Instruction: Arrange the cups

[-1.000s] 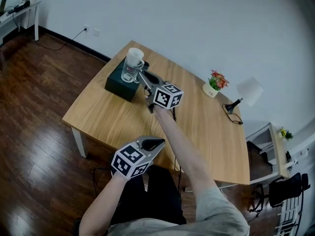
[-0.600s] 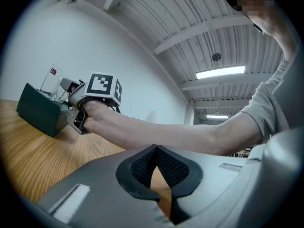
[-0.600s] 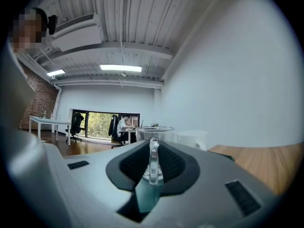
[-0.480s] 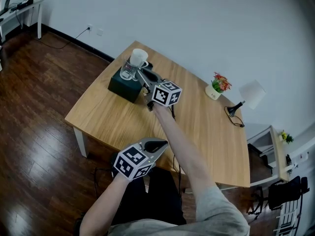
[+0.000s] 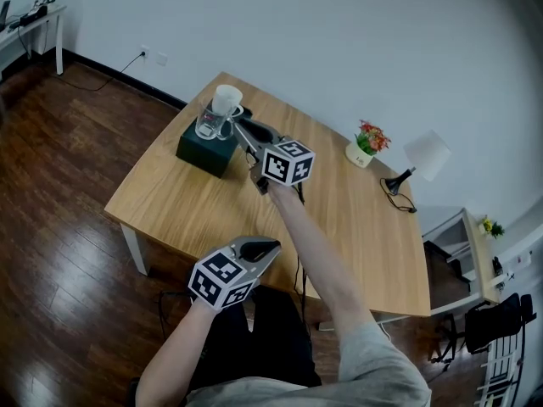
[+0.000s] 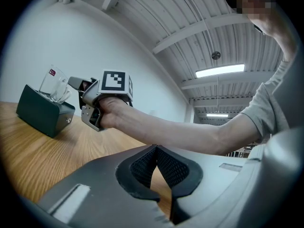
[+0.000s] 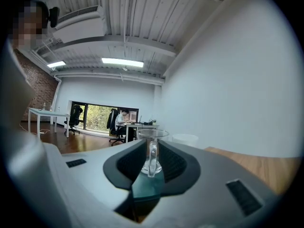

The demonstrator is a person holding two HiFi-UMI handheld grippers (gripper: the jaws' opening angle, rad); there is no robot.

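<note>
The right tongs have just been opening and stand slightly spread around the upright handle of the glass mug, pads off it. The mug stands straight ahead on a dark green box, beside a white cup, at the table's far corner. The left tongs, pressed together and empty, hang well back.

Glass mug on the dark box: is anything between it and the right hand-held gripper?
Nothing visible. The handle of the glass mug sits between the jaws of the right hand-held gripper, which have just been opening. The white cup stands beside it.
</note>
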